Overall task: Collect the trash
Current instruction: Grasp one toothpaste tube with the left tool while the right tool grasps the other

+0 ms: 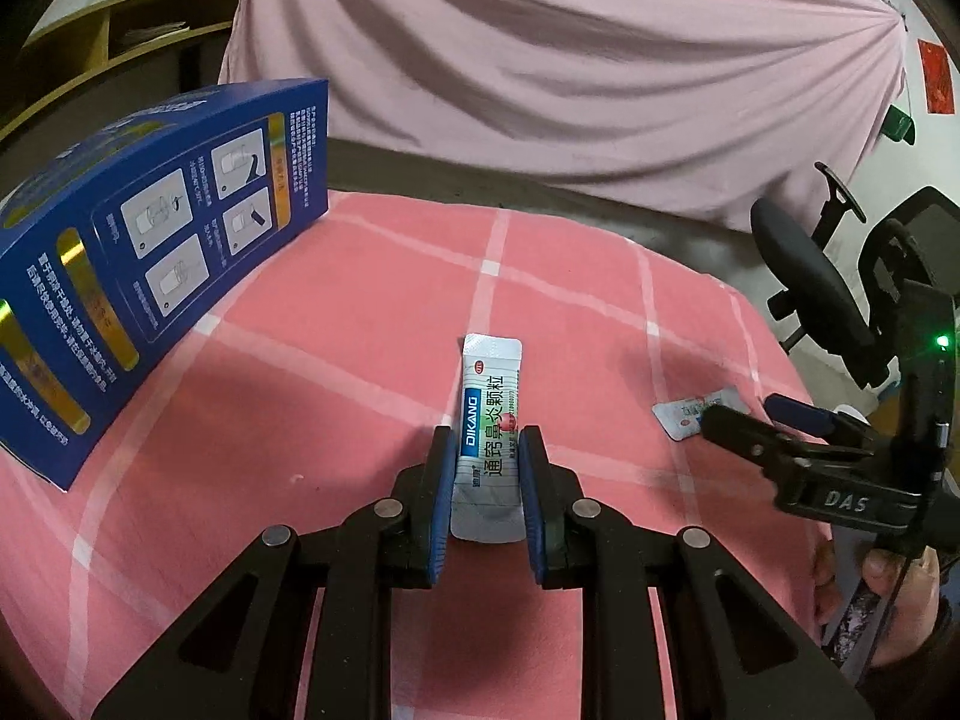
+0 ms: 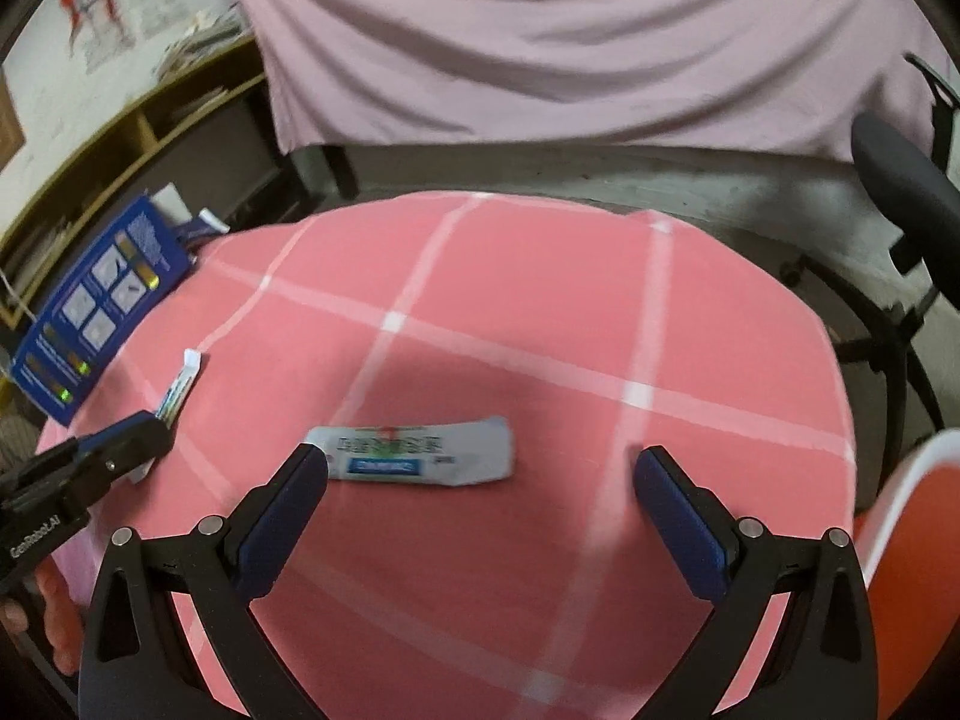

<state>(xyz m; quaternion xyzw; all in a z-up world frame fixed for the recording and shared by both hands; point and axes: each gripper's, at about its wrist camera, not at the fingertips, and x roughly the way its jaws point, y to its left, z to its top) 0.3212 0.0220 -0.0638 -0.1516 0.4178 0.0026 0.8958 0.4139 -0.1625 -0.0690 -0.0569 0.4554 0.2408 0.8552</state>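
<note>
My left gripper (image 1: 486, 439) is shut on a white medicine sachet (image 1: 491, 390) with green and blue print. The sachet sticks out forward between the blue pads, over the pink checked tablecloth (image 1: 360, 324). In the right wrist view the same left gripper (image 2: 141, 438) is at the left edge with this sachet (image 2: 179, 387) in it. A second white sachet (image 2: 420, 453) lies flat on the cloth (image 2: 540, 312). My right gripper (image 2: 480, 459) is open just above it, one finger on each side. In the left wrist view the right gripper (image 1: 741, 414) hovers by that sachet (image 1: 687, 417).
A blue carton (image 1: 162, 264) (image 2: 102, 306) stands tilted at the table's left edge. A black office chair (image 1: 804, 276) (image 2: 900, 180) is beyond the right edge and an orange seat (image 2: 912, 540) nearer. A pink sheet (image 1: 540, 60) hangs behind; wooden shelves (image 2: 150, 138) stand at the left.
</note>
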